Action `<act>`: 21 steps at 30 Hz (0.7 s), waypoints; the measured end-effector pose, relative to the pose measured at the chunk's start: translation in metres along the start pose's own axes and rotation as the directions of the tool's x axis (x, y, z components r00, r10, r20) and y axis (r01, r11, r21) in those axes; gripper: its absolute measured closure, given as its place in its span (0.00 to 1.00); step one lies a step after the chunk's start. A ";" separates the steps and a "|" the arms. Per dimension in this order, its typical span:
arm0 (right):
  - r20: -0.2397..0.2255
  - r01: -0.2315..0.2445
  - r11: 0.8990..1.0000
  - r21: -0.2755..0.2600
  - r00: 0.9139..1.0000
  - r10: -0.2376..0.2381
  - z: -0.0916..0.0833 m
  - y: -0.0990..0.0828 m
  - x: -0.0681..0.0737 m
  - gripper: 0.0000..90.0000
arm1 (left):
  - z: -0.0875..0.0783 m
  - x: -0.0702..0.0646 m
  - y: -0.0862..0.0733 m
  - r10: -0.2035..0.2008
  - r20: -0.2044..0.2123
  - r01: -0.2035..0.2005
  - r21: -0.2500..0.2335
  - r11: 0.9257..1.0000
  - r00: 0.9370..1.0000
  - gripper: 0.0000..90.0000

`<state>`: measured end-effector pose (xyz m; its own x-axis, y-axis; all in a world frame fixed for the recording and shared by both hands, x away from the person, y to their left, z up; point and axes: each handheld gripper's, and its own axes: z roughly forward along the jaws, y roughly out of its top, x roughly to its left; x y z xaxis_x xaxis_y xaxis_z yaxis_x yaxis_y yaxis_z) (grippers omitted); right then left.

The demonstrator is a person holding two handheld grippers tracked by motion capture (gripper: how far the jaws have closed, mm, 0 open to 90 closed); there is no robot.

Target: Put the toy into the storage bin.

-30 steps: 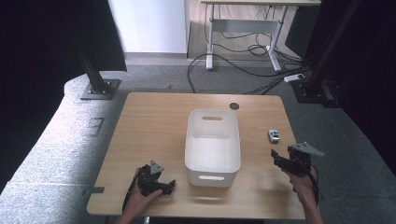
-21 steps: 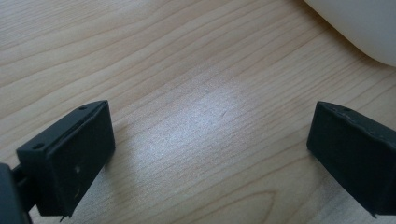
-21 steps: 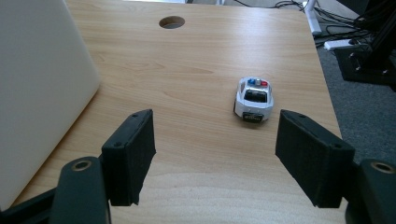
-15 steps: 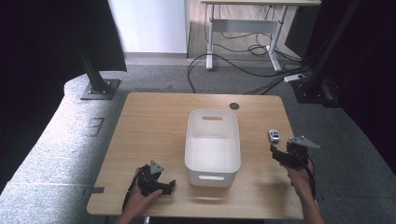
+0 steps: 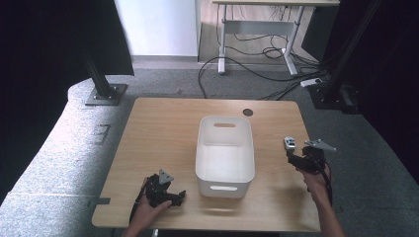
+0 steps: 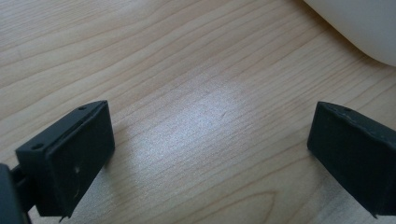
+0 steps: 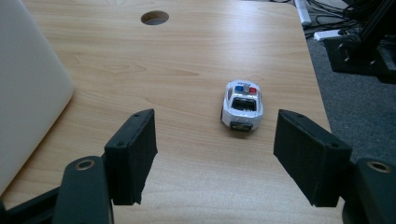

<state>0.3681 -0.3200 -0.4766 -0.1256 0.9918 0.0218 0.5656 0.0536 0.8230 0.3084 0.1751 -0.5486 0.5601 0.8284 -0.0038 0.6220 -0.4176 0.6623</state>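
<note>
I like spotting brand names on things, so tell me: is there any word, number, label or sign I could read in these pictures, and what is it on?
None can be read.
Toy police car: a dark plate at its near end may carry marks, too small and blurred to read.
White bin: plain, no label showing.
Wooden table: bare grain, no print.
Left tool and right tool: plain black, no markings legible.

We hold our left gripper (image 5: pixel 174 196) low at seven o'clock, jaws spread wide, our left hand (image 5: pixel 148 213) behind it. Our right gripper (image 5: pixel 292 159) sits at four o'clock, jaws parted, our right hand (image 5: pixel 315 178) gripping it.
</note>
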 end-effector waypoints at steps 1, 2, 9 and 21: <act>0.003 -0.001 1.000 0.001 1.000 0.001 0.001 0.001 0.000 0.33 | 0.000 0.000 0.000 0.000 0.000 0.000 0.000 1.000 1.000 0.01; 0.005 0.000 1.000 0.001 1.000 0.000 0.001 0.003 0.001 0.33 | 0.000 0.000 0.000 0.000 0.000 0.000 0.000 1.000 1.000 0.01; 0.009 0.007 1.000 0.002 1.000 -0.007 0.005 0.010 0.004 0.34 | 0.000 0.000 0.000 0.000 0.000 0.000 0.001 1.000 1.000 0.01; 0.015 -0.003 1.000 0.015 1.000 0.002 0.011 0.015 0.002 0.34 | 0.000 0.000 0.000 0.000 0.000 0.000 0.001 1.000 1.000 0.01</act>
<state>0.3853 -0.3160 -0.4710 -0.1118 0.9936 0.0151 0.5782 0.0526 0.8142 0.3084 0.1751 -0.5485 0.5603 0.8283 -0.0038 0.6223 -0.4179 0.6620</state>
